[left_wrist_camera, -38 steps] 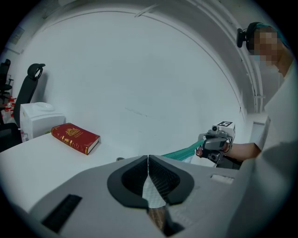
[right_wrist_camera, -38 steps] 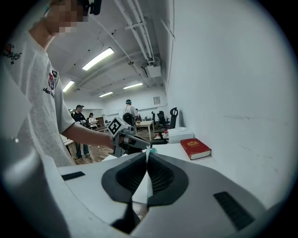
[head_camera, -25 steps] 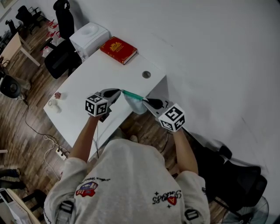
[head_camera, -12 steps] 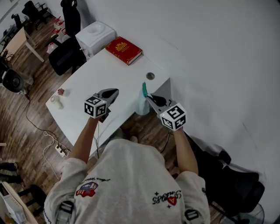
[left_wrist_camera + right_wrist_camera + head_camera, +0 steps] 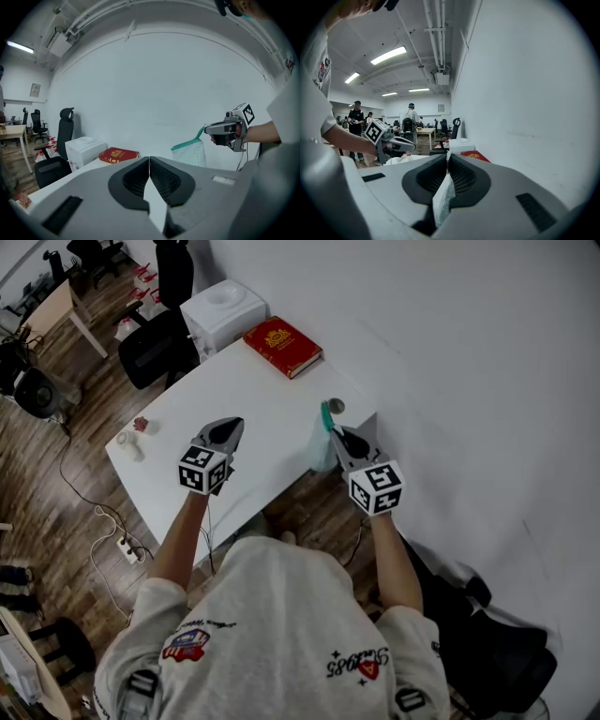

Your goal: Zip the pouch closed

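Note:
The pouch [image 5: 322, 448] is pale mesh with a teal zip edge [image 5: 326, 414]. It hangs by one top corner from my right gripper [image 5: 335, 433], beside the white table's [image 5: 253, 399] right edge. In the right gripper view the jaws are shut on a strip of that mesh [image 5: 443, 199]. My left gripper [image 5: 228, 427] is over the table, well left of the pouch, shut and holding nothing. The left gripper view shows its jaws [image 5: 149, 161] closed with nothing between them, and the pouch [image 5: 190, 152] dangling from the right gripper [image 5: 208, 130] beyond.
On the table's far end lie a red book [image 5: 283, 346] and a white box [image 5: 225, 315]; a round cable hole [image 5: 336, 406] is near the pouch. Small items [image 5: 141, 425] sit at the table's left end. Black chairs [image 5: 159, 343] stand behind; a white wall runs on the right.
A second ago the pouch's teal edge stretched between both grippers. The left gripper has since come off it and moved left; the pouch has swung down and hangs from the right gripper alone.

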### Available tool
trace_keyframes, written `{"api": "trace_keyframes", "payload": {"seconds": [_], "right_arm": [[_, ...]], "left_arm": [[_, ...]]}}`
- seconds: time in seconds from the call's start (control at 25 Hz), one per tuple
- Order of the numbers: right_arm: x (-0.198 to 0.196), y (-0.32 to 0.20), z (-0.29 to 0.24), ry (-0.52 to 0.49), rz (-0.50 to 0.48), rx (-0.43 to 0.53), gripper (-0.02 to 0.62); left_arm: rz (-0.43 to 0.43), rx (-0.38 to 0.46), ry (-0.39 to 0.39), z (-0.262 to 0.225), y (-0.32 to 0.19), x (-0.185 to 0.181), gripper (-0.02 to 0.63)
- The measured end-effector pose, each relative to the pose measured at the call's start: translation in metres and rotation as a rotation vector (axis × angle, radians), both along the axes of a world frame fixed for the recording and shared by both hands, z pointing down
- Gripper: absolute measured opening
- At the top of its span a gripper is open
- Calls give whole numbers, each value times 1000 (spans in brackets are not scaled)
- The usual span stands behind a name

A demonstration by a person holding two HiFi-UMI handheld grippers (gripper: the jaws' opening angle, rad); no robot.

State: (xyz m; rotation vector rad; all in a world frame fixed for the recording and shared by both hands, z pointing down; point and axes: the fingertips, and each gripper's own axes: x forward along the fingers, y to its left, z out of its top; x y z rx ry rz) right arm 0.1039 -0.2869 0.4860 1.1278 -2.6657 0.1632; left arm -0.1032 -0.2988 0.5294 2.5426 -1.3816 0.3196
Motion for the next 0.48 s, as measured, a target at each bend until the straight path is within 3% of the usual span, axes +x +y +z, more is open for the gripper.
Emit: {"api": "trace_keyframes", "payload": {"seconds": [0.24,0.48], "right_arm": [[10,-16,-10,-43,76,37,23],[10,-24,-14,-45,83,47,21]], "left_arm": [[-28,60,-9,-23,3,-15,6],[-67,78,9,-29,4,-30,6]]}}
